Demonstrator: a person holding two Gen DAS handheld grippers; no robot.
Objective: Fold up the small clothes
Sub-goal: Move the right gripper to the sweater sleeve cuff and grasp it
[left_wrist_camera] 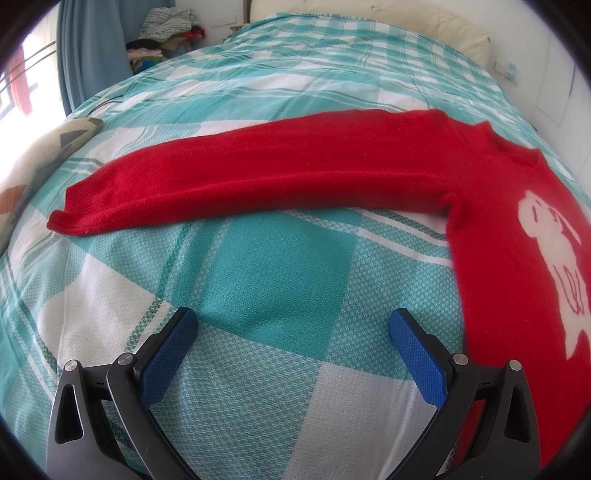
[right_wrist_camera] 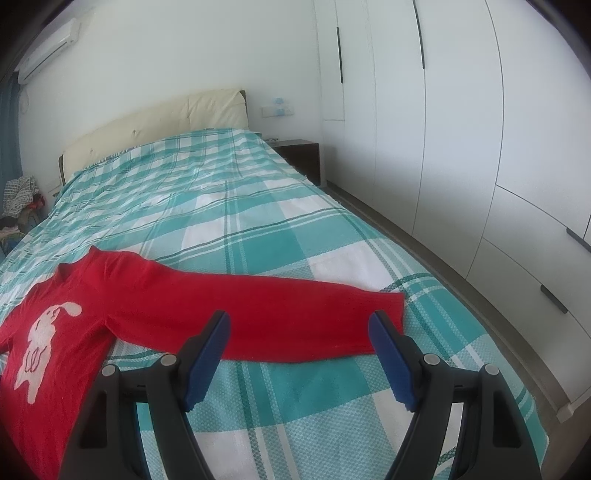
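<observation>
A small red sweater (left_wrist_camera: 491, 206) with a white animal figure on its chest lies flat on the teal-and-white checked bedspread (left_wrist_camera: 258, 266). In the left wrist view its one sleeve (left_wrist_camera: 240, 181) stretches out to the left, cuff at the far left. My left gripper (left_wrist_camera: 293, 321) hovers open over bare bedspread, nearer than that sleeve, with nothing between its blue pads. In the right wrist view the sweater (right_wrist_camera: 74, 295) lies at the left and its other sleeve (right_wrist_camera: 280, 317) reaches right. My right gripper (right_wrist_camera: 299, 321) stands open just above that sleeve, apart from it.
A cream headboard (right_wrist_camera: 155, 125) closes the far end of the bed. White wardrobe doors (right_wrist_camera: 461, 147) and a dark nightstand (right_wrist_camera: 301, 151) line the right side. A pile of clothes (left_wrist_camera: 166, 29) sits by the blue curtain (left_wrist_camera: 92, 55). A patterned pillow (left_wrist_camera: 37, 158) lies at the left edge.
</observation>
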